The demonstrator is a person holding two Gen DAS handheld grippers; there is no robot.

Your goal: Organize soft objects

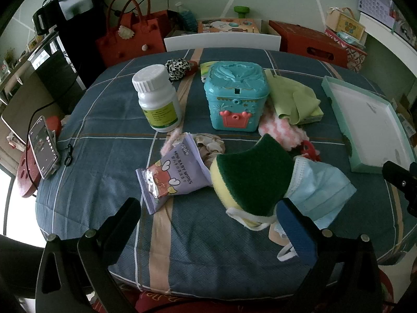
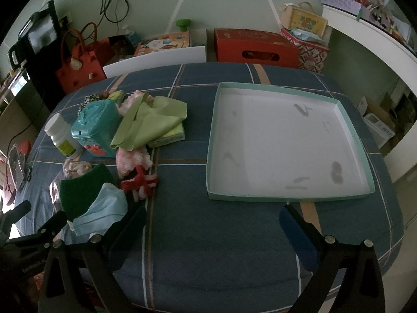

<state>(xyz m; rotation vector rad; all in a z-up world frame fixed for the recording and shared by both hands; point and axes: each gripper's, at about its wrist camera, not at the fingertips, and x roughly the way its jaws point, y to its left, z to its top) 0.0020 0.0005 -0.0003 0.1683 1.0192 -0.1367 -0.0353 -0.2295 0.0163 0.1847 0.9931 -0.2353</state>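
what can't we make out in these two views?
- White plastic pill bottle: label text too small, left wrist view.
- Beige scrunchie: partly hidden behind the purple baby wipes pack and the green-and-yellow sponge.
- Black phone: cut off by the right wrist view's left edge.

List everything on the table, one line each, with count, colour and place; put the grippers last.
tray: 1, mint rim, white inside, right side of table
sponge: 1, green on yellow, front of pile
face mask: 1, light blue, partly under sponge
baby wipes pack: 1, lilac, left of sponge
pill bottle: 1, white, upright, left of teal box
teal box: 1, teal with coral clasp, centre
green cloth: 1, lime, right of teal box
fluffy item: 1, pink and white, under cloth
scrunchie: 1, black and white, far edge
phone: 1, dark, left edge
left hand-held gripper: open, empty
right hand-held gripper: open, empty
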